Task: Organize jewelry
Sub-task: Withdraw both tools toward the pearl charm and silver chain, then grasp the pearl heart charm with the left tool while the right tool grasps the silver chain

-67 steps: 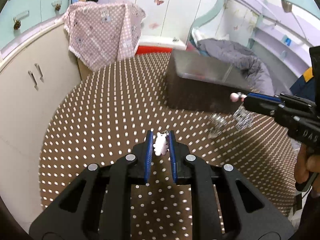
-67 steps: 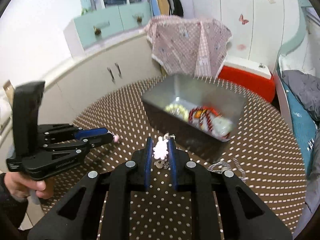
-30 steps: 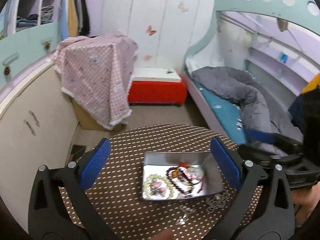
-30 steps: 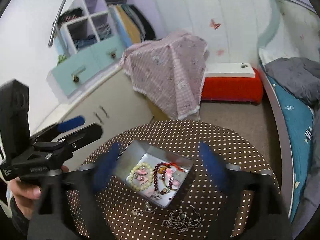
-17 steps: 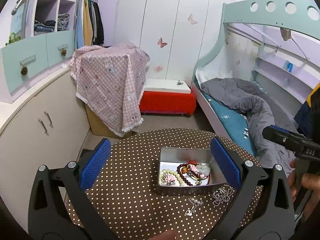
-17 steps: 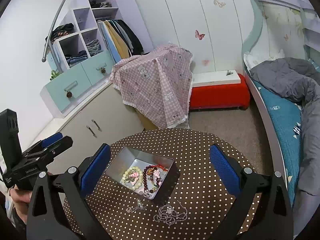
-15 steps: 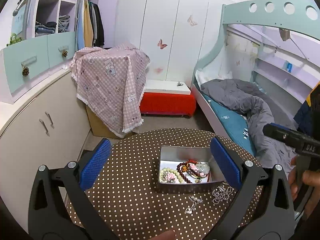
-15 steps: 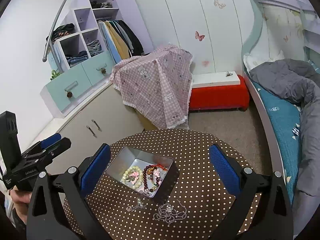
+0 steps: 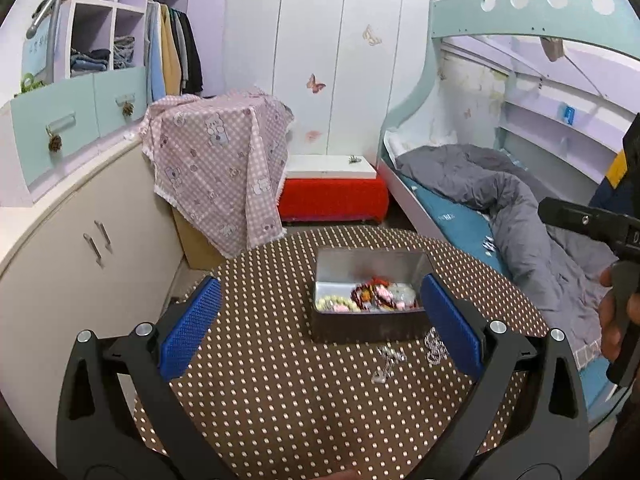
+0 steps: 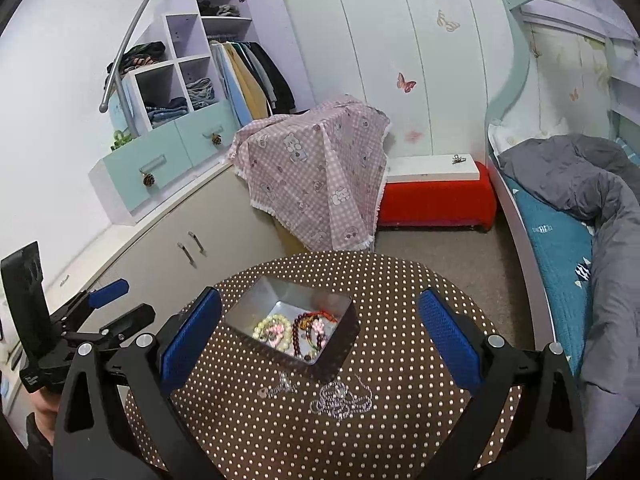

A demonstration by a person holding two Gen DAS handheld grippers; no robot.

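Bedroom table [image 10: 400,280]: brown dotted cloth, both grippers now raised well above it.
Jaws: left gripper [image 9: 318,326] and right gripper [image 10: 318,338] spread wide, empty; the pale charms they pinched earlier are gone.
Tin [image 10: 344,340]: mid-table, holding beaded bracelets [image 10: 276,330].
Remaining: silver chain [image 10: 340,398] and small silver piece [image 10: 280,388] on the near cloth.

1. even, soft indoor light in both views; no hard shadows on the dotted tablecloth [image 9: 260,400].
2. strong fisheye bend: wardrobe doors [image 10: 380,60] and bed frame [image 9: 460,20] curve, black vignette at the corners.
3. left view slightly soft; contents of the metal tin [image 9: 370,270] smeared by blur.
4. right view sharper; mild sheen on the tin's inner wall.
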